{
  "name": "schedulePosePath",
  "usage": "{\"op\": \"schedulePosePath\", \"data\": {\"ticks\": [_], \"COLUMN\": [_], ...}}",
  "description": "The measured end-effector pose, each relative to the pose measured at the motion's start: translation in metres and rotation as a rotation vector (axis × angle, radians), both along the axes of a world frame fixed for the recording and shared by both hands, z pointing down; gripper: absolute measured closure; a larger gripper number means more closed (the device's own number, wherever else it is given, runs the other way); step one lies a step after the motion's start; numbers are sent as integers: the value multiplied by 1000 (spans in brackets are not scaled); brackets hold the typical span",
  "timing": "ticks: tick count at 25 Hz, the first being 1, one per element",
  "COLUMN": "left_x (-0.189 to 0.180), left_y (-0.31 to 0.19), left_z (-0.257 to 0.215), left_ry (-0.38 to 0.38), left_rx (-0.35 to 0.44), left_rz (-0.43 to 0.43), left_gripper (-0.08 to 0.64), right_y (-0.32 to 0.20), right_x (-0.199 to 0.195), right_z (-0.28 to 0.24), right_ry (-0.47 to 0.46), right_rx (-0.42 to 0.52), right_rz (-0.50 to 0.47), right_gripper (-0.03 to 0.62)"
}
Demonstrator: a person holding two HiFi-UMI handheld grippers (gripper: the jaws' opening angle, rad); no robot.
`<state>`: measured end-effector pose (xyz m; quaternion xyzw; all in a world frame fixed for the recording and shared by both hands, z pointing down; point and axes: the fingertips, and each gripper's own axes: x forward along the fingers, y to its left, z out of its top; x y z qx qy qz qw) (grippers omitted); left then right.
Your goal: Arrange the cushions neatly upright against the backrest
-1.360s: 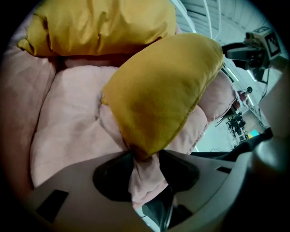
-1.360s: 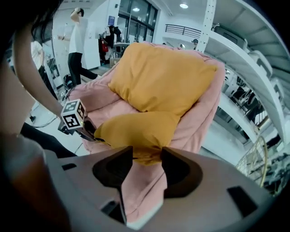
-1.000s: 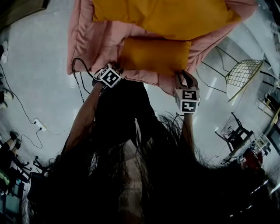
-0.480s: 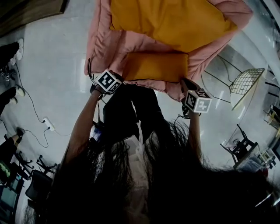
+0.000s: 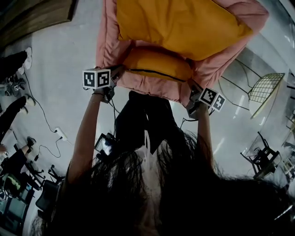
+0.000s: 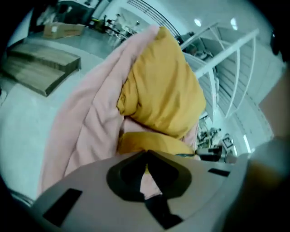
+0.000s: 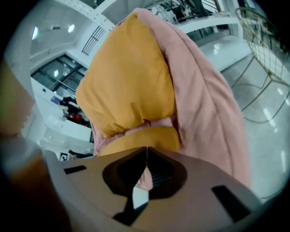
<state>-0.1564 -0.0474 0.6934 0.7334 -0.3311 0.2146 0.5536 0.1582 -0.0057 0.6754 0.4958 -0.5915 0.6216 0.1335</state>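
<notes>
A small yellow cushion (image 5: 156, 62) lies on the seat of a pink padded chair (image 5: 152, 85), its middle bulging upward. A large yellow cushion (image 5: 179, 23) leans on the pink backrest behind it. My left gripper (image 5: 120, 70) is at the small cushion's left end, its jaws closing the last bit onto the fabric there. My right gripper (image 5: 190, 86) pinches the right end the same way. In the left gripper view the closed tips (image 6: 146, 154) touch the small cushion (image 6: 154, 144), with the large one (image 6: 163, 90) above. The right gripper view shows the tips (image 7: 146, 152) against the small cushion (image 7: 145, 138).
A wire-frame chair (image 5: 262, 85) stands right of the pink chair, seen also in the right gripper view (image 7: 267, 41). A cable and power strip (image 5: 57, 133) lie on the floor at left. A wooden platform (image 5: 37, 14) sits far left. A person's feet (image 5: 14, 64) are nearby.
Both grippers went from beside the flat small cushion to its two ends. The cushion has risen and bowed up between them.
</notes>
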Motion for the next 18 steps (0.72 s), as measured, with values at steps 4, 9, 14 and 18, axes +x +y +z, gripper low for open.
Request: {"op": "schedulePosePath", "data": {"ticks": [4,9,14,18], "left_x": [39,81,69,31], "left_y": [-66,-127,-91,-12], "left_z": [-20,-33,-25,16], "left_ry": [218,254,49,-258], "left_rx": [43,89,151,168], "left_rz": [-201,-227,-3,277], "left_gripper": [537,535,534,532], "right_y": [-44,-71,-25,18], "right_x": [-38,-50,-36,-20], "right_z": [4,-1,11,23], "right_ry": [-222,-22,128,229], "right_rx": [81,179,147,101], "right_rz": [160,1,-244,-365], "right_gripper": [561,560,558,557]}}
